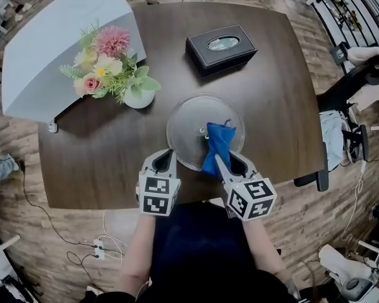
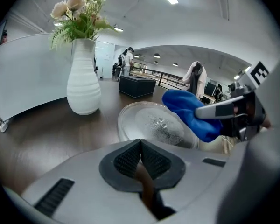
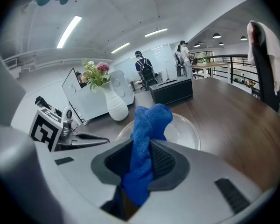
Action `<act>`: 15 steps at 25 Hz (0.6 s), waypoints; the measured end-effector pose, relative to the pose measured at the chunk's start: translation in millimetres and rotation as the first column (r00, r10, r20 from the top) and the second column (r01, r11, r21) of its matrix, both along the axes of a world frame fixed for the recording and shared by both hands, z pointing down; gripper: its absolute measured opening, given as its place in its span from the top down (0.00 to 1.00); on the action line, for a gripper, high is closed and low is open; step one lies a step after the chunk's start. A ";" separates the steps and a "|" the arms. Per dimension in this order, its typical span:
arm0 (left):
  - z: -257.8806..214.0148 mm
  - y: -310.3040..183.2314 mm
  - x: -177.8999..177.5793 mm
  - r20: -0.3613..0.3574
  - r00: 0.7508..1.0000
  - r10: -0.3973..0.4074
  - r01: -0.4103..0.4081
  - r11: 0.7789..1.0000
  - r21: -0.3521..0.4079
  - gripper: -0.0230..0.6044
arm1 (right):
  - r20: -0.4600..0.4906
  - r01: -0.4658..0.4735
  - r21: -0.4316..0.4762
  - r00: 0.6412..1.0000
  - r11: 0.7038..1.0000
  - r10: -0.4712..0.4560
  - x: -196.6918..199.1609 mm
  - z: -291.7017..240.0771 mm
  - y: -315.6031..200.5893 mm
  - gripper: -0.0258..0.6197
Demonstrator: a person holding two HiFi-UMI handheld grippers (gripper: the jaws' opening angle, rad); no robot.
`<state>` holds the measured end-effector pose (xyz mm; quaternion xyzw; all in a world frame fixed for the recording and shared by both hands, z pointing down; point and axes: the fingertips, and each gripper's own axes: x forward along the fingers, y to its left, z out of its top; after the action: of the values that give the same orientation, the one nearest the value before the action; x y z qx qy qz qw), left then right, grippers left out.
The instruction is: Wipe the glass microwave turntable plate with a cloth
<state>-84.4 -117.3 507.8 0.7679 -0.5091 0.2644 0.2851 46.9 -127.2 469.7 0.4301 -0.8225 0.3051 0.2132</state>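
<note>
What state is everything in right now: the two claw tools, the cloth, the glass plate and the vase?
glass plate: lying flat on the table.
blue cloth: bunched up, held over the glass plate.
left gripper: shut, holding nothing.
right gripper: shut on the blue cloth.
vase: upright, with flowers in it.

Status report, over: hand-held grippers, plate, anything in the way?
Left hand-held gripper shut, empty, beside glass plate. Right hand-held gripper shut on blue cloth over the plate. Vase, black box stand clear.
</note>
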 end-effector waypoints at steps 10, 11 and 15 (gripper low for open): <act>21.0 -3.9 4.1 -0.007 0.999 0.054 -0.054 0.994 -0.099 0.96 | -0.051 0.064 0.016 0.997 0.998 -0.063 -18.2 -2.7 -34.8 0.83; 22.4 -3.9 4.0 -0.005 0.998 0.057 -0.058 0.993 -0.103 0.96 | -0.058 0.073 0.021 0.996 0.997 -0.071 -21.6 -2.4 -39.3 0.83; 27.3 -2.2 5.0 0.000 0.998 0.065 -0.064 0.990 -0.123 0.96 | -0.078 0.127 0.051 0.989 0.991 -0.123 -40.6 -4.6 -56.6 0.83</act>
<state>-79.5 -119.5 535.1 0.7644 -0.4673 0.3060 0.3220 6.3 -183.8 465.1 0.3946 -0.8475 0.2516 0.2506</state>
